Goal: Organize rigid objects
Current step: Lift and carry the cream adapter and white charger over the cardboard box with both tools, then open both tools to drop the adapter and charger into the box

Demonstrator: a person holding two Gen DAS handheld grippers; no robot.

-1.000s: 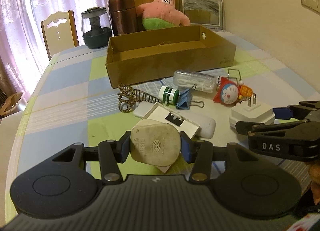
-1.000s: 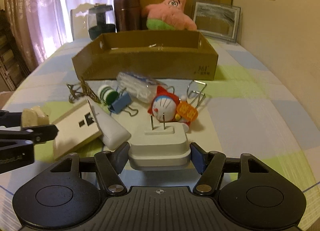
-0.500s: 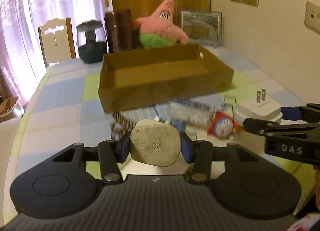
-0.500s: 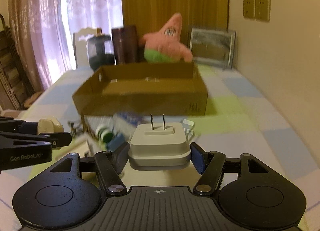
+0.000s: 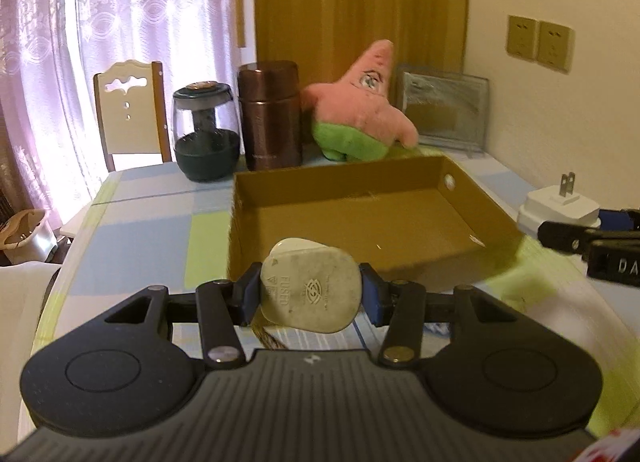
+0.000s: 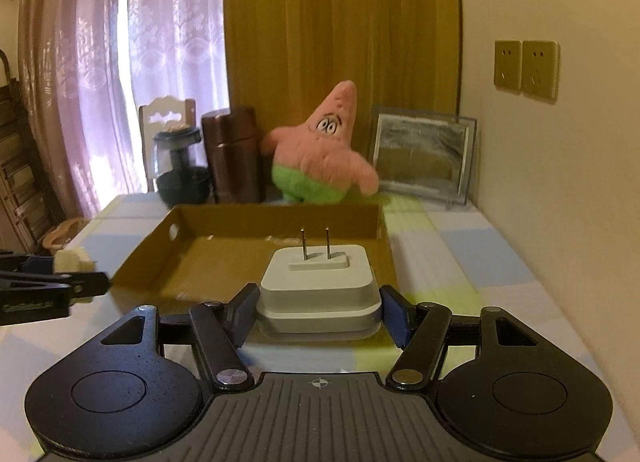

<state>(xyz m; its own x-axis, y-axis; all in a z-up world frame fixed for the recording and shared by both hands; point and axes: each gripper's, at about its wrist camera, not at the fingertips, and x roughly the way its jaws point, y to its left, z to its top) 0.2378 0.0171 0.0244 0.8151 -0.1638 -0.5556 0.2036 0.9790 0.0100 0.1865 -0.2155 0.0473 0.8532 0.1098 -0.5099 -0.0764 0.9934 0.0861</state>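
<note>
My left gripper (image 5: 310, 294) is shut on a cream fused plug (image 5: 308, 290), held in the air in front of the near wall of the brown cardboard box (image 5: 360, 217). My right gripper (image 6: 318, 308) is shut on a white two-pin charger (image 6: 318, 286), its pins pointing away, just before the box (image 6: 200, 262). The charger (image 5: 560, 205) and the right gripper's fingers (image 5: 572, 238) show at the right edge of the left wrist view. At the left edge of the right wrist view, the plug (image 6: 72, 258) sits in the left gripper's fingers (image 6: 76, 288). Nothing shows on the box floor.
Behind the box stand a pink star plush (image 5: 360, 109), a brown canister (image 5: 270, 113), a dark glass jar (image 5: 204, 129) and a framed picture (image 5: 444, 111). A chair (image 5: 128, 109) is beyond the checked tablecloth (image 6: 460, 246). The wall (image 6: 560, 141) runs close on the right.
Both grippers rose and moved toward the box with their loads. The small items on the table dropped out of sight below; the box now fills the middle of both views.
</note>
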